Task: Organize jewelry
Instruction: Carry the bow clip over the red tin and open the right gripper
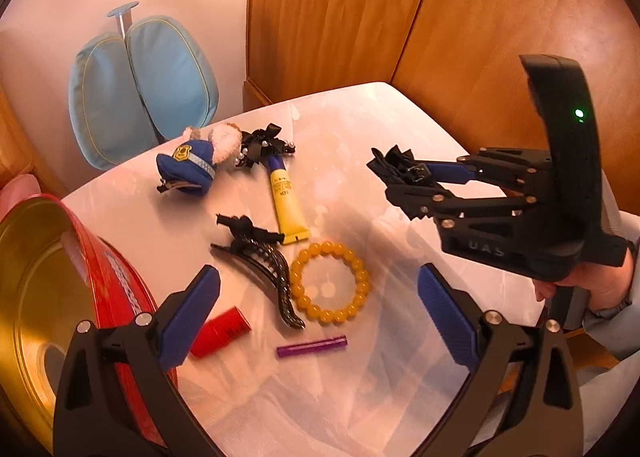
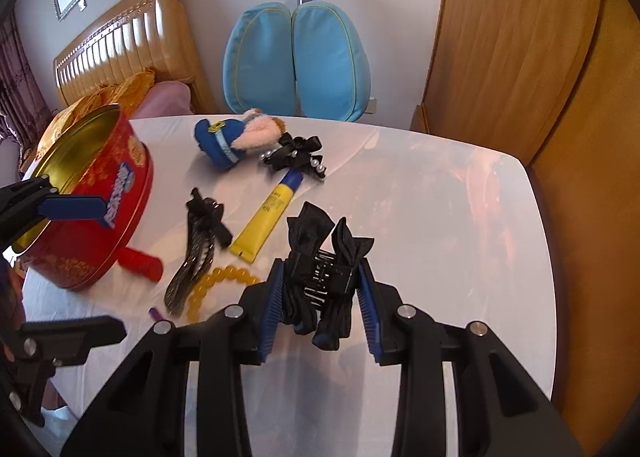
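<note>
My right gripper (image 2: 322,277) is shut on a black bow hair claw (image 2: 324,253) and holds it above the white table (image 2: 440,217); the right gripper also shows in the left wrist view (image 1: 404,177). My left gripper (image 1: 320,309) is open above a yellow bead bracelet (image 1: 329,283), a long black hair clip (image 1: 264,265) and a purple tube (image 1: 312,346). The red tin (image 1: 44,297) with a gold inside stands at the left, tilted, also in the right wrist view (image 2: 92,193).
A blue plush hat clip (image 1: 192,165), a black pearl bow clip (image 1: 266,147), a yellow cream tube (image 1: 286,201) and a red lipstick case (image 1: 220,333) lie on the table. A blue chair (image 1: 140,85) and a wooden wardrobe (image 1: 340,9) stand behind.
</note>
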Available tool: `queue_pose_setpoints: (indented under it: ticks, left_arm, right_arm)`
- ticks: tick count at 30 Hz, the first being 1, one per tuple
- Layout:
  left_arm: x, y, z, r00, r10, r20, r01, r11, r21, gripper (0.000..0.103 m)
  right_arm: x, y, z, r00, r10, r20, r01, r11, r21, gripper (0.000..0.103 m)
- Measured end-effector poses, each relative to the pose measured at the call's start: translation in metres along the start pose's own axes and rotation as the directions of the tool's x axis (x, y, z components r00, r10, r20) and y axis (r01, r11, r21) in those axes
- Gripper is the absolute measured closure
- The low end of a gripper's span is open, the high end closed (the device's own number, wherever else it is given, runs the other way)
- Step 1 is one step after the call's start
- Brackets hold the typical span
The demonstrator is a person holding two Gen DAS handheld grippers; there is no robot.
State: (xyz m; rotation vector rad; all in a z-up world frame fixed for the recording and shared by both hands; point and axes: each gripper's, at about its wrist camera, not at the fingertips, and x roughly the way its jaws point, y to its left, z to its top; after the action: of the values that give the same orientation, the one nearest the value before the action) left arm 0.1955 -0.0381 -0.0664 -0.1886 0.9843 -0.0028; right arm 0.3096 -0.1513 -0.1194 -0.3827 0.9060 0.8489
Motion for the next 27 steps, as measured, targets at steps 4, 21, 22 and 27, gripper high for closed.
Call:
queue_pose_setpoints:
  ticks: [4, 21, 22, 27]
  left_arm:
    - [-0.015, -0.019, -0.025, 1.0, 0.009, -0.002, -0.009, 0.999, -0.031, 0.007]
    - [-0.129, 0.053, -0.096, 0.966, 0.24, 0.098, -0.211, 0.948, -0.237, 0.007]
    - [-0.135, 0.066, -0.1, 0.963, 0.248, 0.106, -0.216, 0.944, -0.248, 0.007]
    - [-0.165, 0.151, -0.122, 0.952, 0.28, 0.128, -0.221, 0.911, -0.349, 0.007]
  right_arm:
    - [-0.031, 0.012, -0.032, 0.999, 0.04, 0.003, -0.04, 0.998, -0.045, 0.066]
    - [-0.076, 0.116, -0.016, 0.97, 0.226, 0.089, -0.2, 0.951, -0.236, 0.066]
    - [-0.074, 0.126, -0.011, 0.969, 0.232, 0.087, -0.205, 0.948, -0.243, 0.066]
    - [-0.054, 0.199, 0.027, 0.963, 0.262, 0.067, -0.234, 0.931, -0.281, 0.066]
